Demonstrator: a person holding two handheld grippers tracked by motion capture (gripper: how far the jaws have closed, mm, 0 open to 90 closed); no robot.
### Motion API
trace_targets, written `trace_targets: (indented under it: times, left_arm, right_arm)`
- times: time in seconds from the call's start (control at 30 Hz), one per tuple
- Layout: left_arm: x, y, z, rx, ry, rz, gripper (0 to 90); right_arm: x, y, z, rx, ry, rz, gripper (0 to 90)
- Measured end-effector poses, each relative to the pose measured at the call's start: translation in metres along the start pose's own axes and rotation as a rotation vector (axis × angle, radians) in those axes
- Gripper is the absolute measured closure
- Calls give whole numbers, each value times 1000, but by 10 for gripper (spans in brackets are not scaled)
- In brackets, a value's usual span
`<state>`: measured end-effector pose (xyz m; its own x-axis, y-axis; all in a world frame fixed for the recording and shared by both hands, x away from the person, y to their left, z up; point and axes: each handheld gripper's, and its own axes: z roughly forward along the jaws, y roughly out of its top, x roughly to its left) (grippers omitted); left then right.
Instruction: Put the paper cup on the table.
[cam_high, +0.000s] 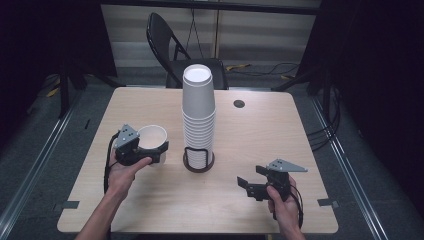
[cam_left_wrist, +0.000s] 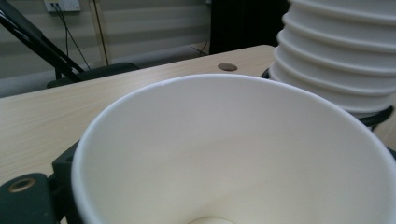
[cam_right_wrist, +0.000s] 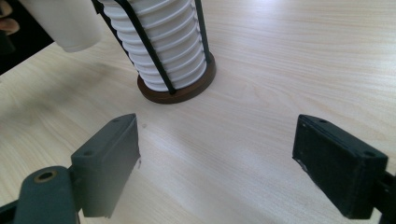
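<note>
Holding a light, crushable paper cup (cam_high: 151, 138) by its wall, the left gripper (cam_high: 150, 152) needs gentle pressure; the right gripper (cam_high: 250, 186) gapes empty.

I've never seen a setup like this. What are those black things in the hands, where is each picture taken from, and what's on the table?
A person holds a hand-operated two-jaw gripper in each hand. The high view looks down on a wooden table. The other two pictures come from cameras riding on the grippers. The left gripper is shut on a single paper cup, whose white inside faces the left gripper view. The right gripper is open and holds nothing. In the middle stands a tall stack of paper cups in a black wire holder with a round brown base. A folding chair stands behind the table.
</note>
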<state>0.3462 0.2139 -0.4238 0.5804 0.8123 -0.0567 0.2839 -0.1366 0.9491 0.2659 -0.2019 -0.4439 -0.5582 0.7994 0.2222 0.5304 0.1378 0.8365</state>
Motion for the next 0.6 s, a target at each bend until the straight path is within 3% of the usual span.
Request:
trace_targets:
  times: [0.1, 0.2, 0.37, 0.6]
  left_arm:
    - [7, -3, 8, 1, 8, -25, 71]
    - [10, -7, 18, 5, 45, 20, 70]
    - [21, -16, 32, 29, 49, -23, 69]
    - [27, -21, 42, 10, 91, -6, 70]
  right_arm:
    - [0, 0, 1, 6, 1, 0, 140]
    - [-1, -1, 2, 12, 2, 0, 141]
    - [0, -3, 3, 18, 11, -1, 141]
    - [0, -3, 4, 24, 14, 0, 142]
